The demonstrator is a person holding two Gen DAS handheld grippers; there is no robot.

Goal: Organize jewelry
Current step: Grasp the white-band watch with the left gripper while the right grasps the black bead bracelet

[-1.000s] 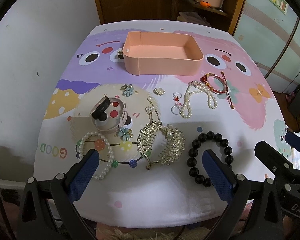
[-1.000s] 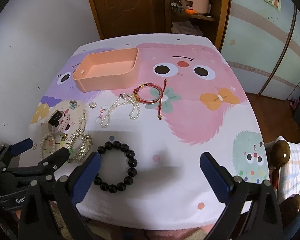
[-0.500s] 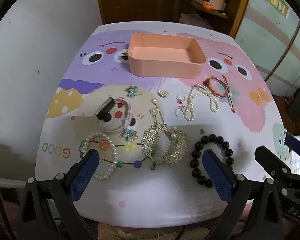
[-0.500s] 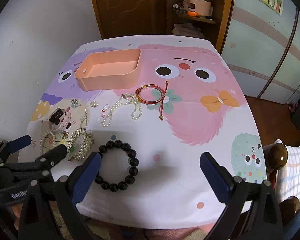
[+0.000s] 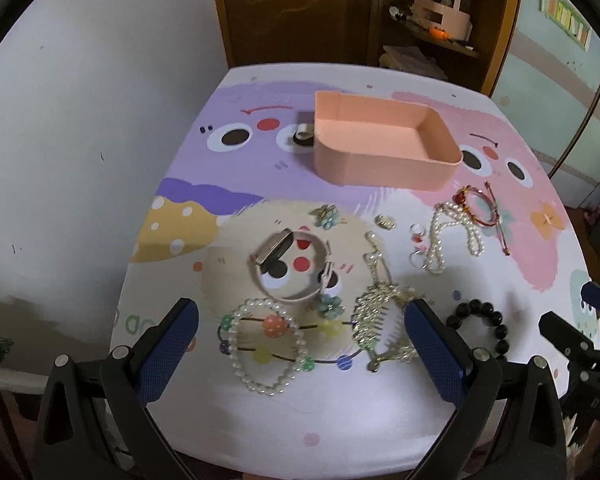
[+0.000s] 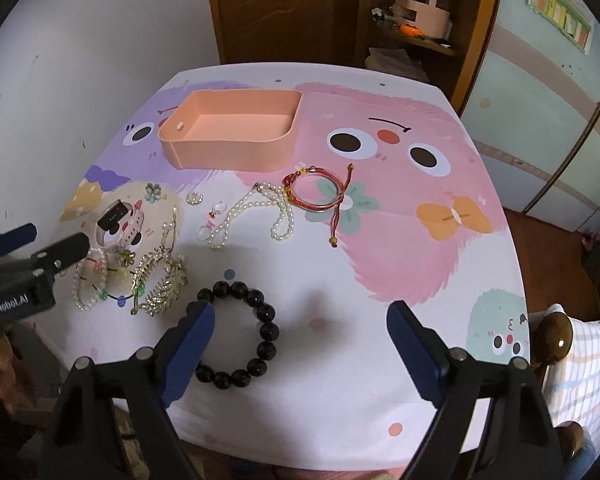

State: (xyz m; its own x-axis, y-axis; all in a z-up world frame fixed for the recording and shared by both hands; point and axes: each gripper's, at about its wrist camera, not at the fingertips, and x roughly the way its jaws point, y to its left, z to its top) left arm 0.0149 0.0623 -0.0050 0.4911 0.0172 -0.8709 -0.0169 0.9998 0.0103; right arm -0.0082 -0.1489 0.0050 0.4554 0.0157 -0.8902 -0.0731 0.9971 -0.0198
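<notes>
I see the jewelry spread on the cartoon-printed worktop [image 6: 380,360]: a black round-bead bracelet [image 6: 242,336] lies nearest, partly between my right gripper [image 6: 300,344] jaws, which have just been closing yet stand wide, untouching. My left gripper [image 5: 300,348] gapes over a white pearl bracelet [image 5: 266,346]. The empty pink rectangular plastic tray [image 6: 232,136] sits beyond.

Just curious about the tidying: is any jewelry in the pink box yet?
No, the pink box shows only its bare floor; the black bracelet lies on the table.
</notes>
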